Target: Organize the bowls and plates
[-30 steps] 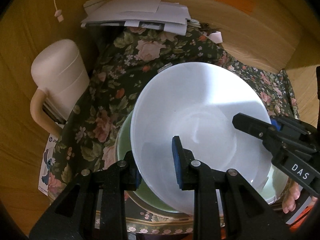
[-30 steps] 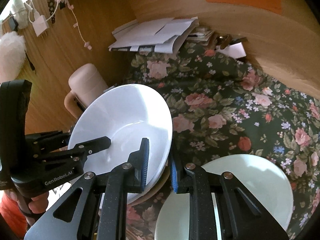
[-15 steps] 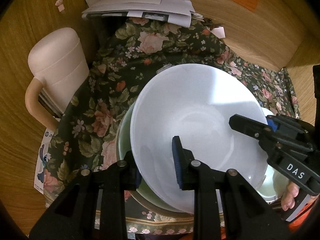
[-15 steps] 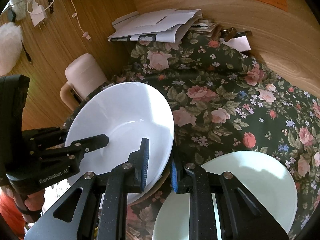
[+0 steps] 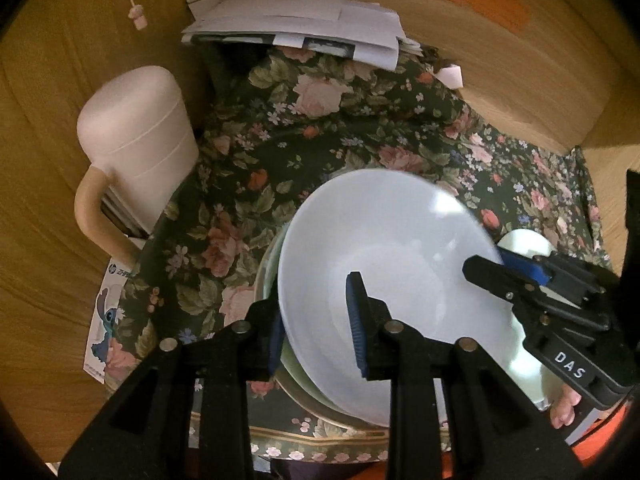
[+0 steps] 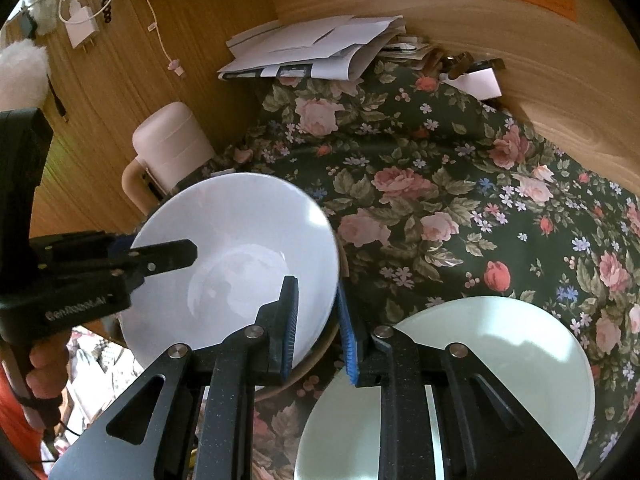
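The white bowl (image 5: 384, 280) sits in the pale green bowl (image 5: 272, 264) below it, a little tilted, both of them on the floral cloth (image 5: 320, 128) that covers the counter. The left gripper (image 5: 316, 320) has its jaws astride the bowl's near rim, and they are opening now: the gap is wider than a moment ago, and the rim looks to stand loose between the pads rather than pinched. In the right wrist view the right gripper (image 6: 316, 320) straddles the opposite rim the same way, its jaws drawn close on the wall, pinching it or very nearly; its spread has hardly changed. The bowl itself lies lower and further in than a second back, so I judge the nesting as good as done and the left side in the act of letting go. Just beside the stack, the pale green plate (image 6: 480, 360) lies flat on the cloth, untouched. The pink lidded mug (image 5: 136, 148) and the paper pile (image 5: 296, 28) wait at the back, out of play.
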Available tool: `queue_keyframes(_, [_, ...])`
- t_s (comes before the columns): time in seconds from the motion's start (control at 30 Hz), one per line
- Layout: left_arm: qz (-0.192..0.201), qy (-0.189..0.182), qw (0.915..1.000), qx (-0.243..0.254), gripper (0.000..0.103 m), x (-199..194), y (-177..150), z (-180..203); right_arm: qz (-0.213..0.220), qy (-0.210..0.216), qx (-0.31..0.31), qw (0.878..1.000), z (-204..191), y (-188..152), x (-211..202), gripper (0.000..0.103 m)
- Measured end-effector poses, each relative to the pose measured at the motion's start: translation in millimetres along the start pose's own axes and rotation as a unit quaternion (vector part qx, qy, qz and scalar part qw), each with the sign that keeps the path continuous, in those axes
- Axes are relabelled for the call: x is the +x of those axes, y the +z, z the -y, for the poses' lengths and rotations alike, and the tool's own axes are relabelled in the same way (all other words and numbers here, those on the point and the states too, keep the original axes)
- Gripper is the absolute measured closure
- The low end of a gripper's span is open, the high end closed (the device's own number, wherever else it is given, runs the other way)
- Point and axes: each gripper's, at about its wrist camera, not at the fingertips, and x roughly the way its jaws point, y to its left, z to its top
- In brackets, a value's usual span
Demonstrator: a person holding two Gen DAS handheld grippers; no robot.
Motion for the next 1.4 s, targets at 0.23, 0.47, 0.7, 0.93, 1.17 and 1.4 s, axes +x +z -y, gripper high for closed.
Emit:
queue_keyframes(0.23, [-0.001, -0.011, 0.9999, -0.006, 0.068, -4.9, 3.0, -3.1, 0.017, -0.003, -0.02, 1.0, -7.5, 3.5, -12.4, 0.084])
queue_keyframes(0.47, [0.059, 0.033, 0.9973, 0.03, 0.056, -27.3, 10.0, 5.8, 0.016, 0.002, -0.017, 1.0, -5.3, 2.8, -16.6, 0.079])
queue_keyframes(0.7, [0.064, 0.044, 0.9964, 0.034, 0.042, -25.9, -0.5, -1.0, 0.011, 0.0, -0.01, 1.0, -1.4, 0.5, -19.4, 0.06])
queue_keyframes(0.93, [0.03, 0.026, 0.9988, 0.026, 0.042, -1.5, -23.6, -14.6, -0.002, -0.002, -0.013, 1.0, -1.3, -2.2, -15.1, 0.057])
queue_keyframes(1.17, [0.012, 0.002, 0.9999, -0.002, 0.036, 14.8, -33.1, -26.8, -0.03, 0.014, -0.005, 0.999, -1.2, -6.4, -2.1, 0.057])
queue_keyframes(1.4, [0.008, -0.026, 0.9996, -0.005, 0.035, 21.8, -34.4, -26.0, -0.051, 0.014, -0.002, 0.999, -2.9, -4.9, 15.7, 0.057])
